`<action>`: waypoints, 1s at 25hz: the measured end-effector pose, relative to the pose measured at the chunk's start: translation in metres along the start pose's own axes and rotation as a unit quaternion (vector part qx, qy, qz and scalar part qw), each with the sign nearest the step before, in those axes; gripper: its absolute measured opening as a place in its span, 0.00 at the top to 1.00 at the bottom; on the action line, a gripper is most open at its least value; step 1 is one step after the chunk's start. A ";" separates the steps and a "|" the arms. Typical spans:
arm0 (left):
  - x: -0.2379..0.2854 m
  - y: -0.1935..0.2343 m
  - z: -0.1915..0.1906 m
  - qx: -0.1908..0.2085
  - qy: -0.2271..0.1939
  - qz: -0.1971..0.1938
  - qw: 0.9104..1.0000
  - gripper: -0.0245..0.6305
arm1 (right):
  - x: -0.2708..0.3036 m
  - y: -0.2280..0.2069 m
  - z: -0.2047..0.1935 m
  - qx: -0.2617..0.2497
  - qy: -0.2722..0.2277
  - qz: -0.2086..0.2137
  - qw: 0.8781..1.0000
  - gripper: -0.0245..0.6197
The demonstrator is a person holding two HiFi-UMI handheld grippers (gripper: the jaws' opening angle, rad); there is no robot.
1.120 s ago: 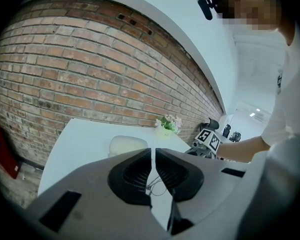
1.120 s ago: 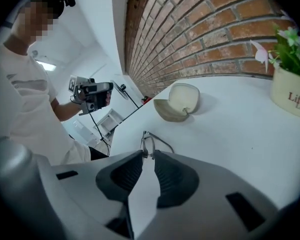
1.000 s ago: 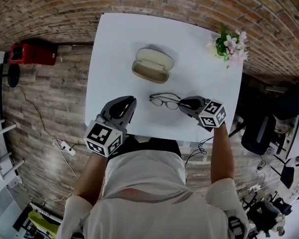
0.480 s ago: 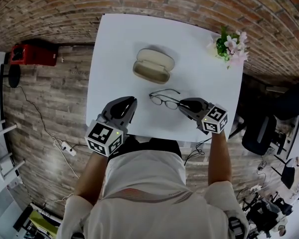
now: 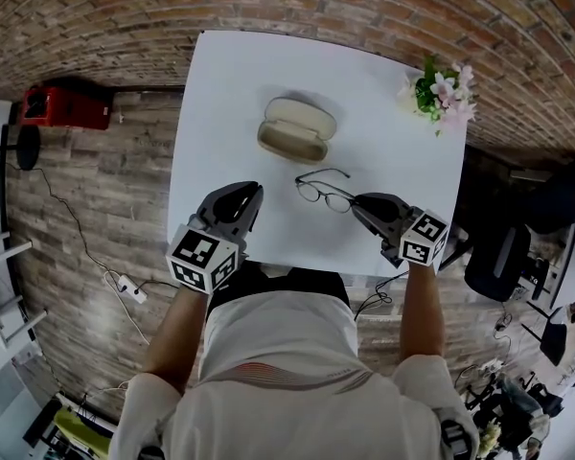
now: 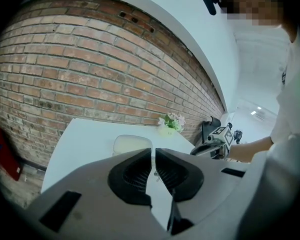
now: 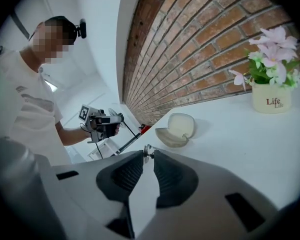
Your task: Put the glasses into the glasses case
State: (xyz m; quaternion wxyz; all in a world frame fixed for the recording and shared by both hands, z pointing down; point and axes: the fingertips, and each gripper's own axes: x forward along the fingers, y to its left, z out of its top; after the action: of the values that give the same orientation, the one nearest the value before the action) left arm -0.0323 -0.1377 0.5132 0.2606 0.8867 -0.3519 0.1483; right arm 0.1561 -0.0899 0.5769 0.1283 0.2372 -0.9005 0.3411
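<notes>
Glasses [image 5: 323, 191] are pinched by one end between the jaw tips of the right gripper [image 5: 357, 202], seemingly just clear of the table [image 5: 393, 151]. The open glasses case [image 5: 295, 129] lies beyond those jaws. The left gripper [image 5: 252, 197] has its jaws together, with nothing between them.

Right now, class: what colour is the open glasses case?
Beige glasses case; clearest in the head view.

On the table [image 5: 383, 151], case [image 5: 295, 130] towards the far edge, glasses [image 5: 324, 190] before it and nearer me, their right end in my right gripper [image 5: 357, 202], flowers [image 5: 443, 92] at the far right corner, my left gripper [image 5: 253, 192] over the near edge, left of the glasses
</notes>
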 end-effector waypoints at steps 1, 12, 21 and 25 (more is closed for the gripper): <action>0.004 0.003 -0.001 0.005 0.000 0.001 1.000 0.91 | -0.001 0.000 0.001 0.002 -0.005 -0.001 1.000 0.78; 0.089 0.057 -0.007 0.077 0.047 0.025 0.996 0.91 | -0.007 0.000 0.014 0.019 -0.034 -0.009 0.999 0.78; 0.110 0.068 -0.031 0.077 0.082 0.029 0.993 0.91 | -0.008 0.000 0.019 0.024 -0.044 -0.012 0.999 0.78; 0.112 0.067 -0.038 0.077 0.088 0.025 0.993 0.91 | -0.012 0.003 0.028 0.025 -0.059 -0.007 0.998 0.78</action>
State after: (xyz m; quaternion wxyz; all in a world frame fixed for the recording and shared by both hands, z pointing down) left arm -0.0032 -0.2189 0.6179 0.2179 0.8785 -0.3369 0.2593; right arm 0.1626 -0.1027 0.5496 0.0714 0.2663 -0.8959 0.3484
